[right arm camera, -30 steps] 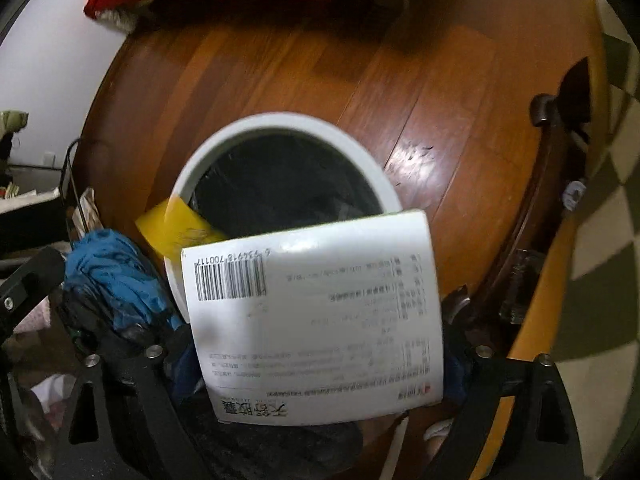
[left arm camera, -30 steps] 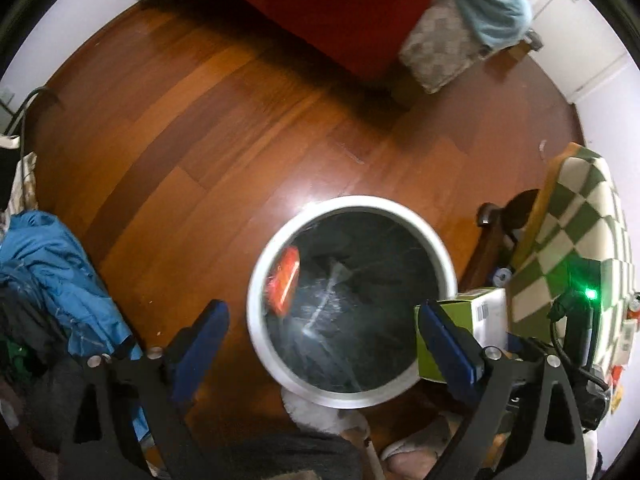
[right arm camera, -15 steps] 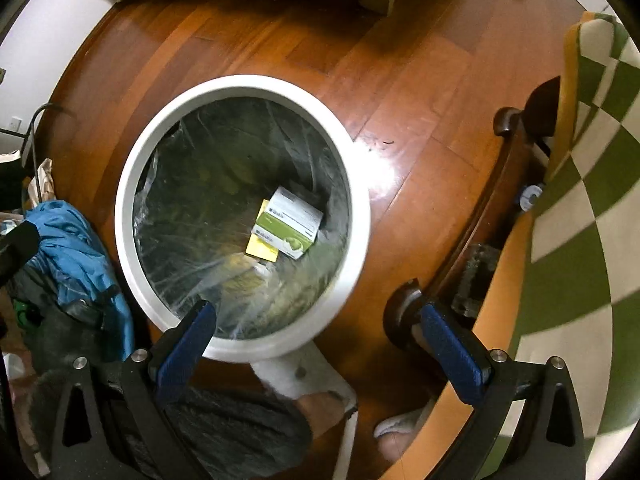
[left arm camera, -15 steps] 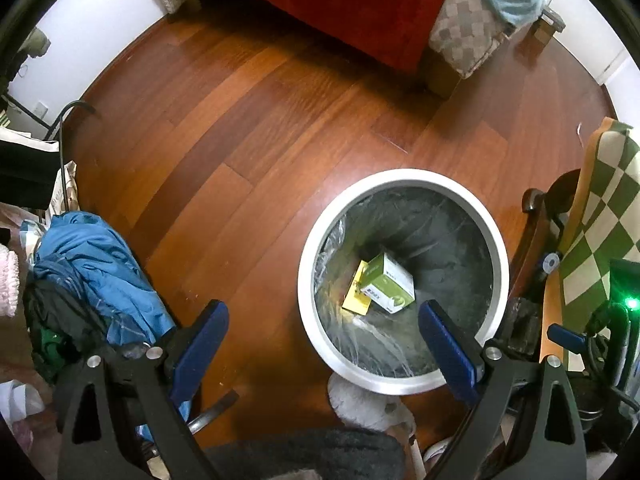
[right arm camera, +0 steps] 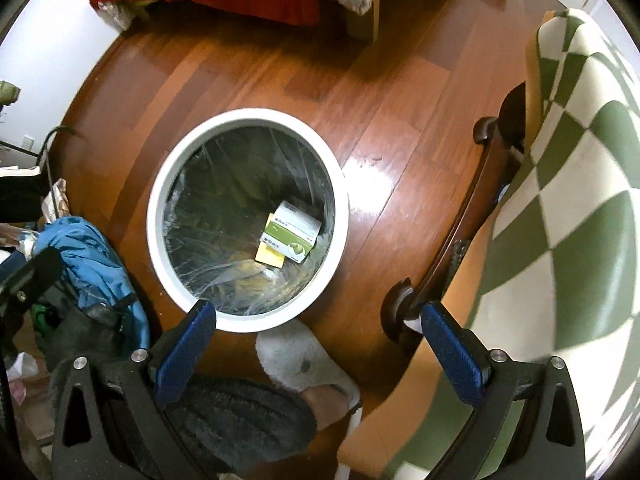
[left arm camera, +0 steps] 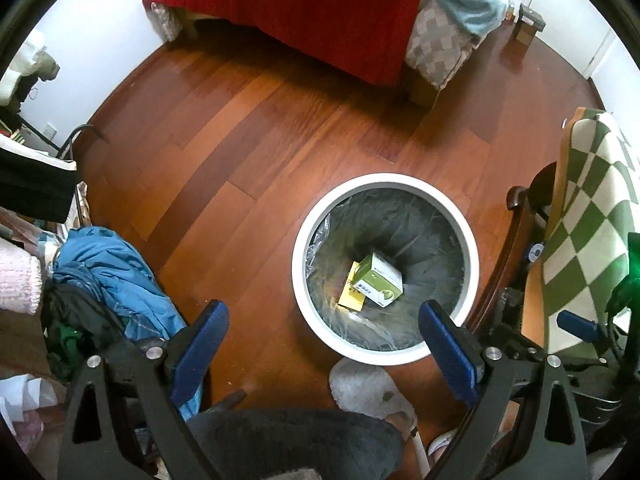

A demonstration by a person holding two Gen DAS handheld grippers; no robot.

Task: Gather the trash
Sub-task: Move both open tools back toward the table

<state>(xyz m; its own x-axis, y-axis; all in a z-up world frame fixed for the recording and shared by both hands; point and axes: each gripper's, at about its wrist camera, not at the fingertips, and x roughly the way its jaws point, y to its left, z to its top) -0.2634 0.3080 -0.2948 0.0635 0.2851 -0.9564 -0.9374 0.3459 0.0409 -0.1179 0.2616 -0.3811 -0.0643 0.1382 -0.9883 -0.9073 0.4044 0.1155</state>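
A white round trash bin [left arm camera: 297, 264] with a clear liner stands on the wooden floor; it also shows in the right wrist view [right arm camera: 154, 224]. At its bottom lie a green and white box [left arm camera: 380, 285] [right arm camera: 292, 231] and a yellow packet [left arm camera: 352, 298] [right arm camera: 269, 257] partly under the box. My left gripper [left arm camera: 322, 344] is open and empty, high above the bin's near rim. My right gripper [right arm camera: 318, 342] is open and empty, above the bin's near edge and a slipper.
A bed with a red cover [left arm camera: 320, 12] is at the back. A pile of blue clothes [left arm camera: 108, 268] lies left of the bin. A chair with a green checked cushion [left arm camera: 592, 208] [right arm camera: 580, 168] stands right. The person's white slipper [right arm camera: 304, 356] sits by the bin.
The right gripper opened and dropped the green and white box into the bin; a yellow packet fell in too. Both grippers have since risen away from the bin.
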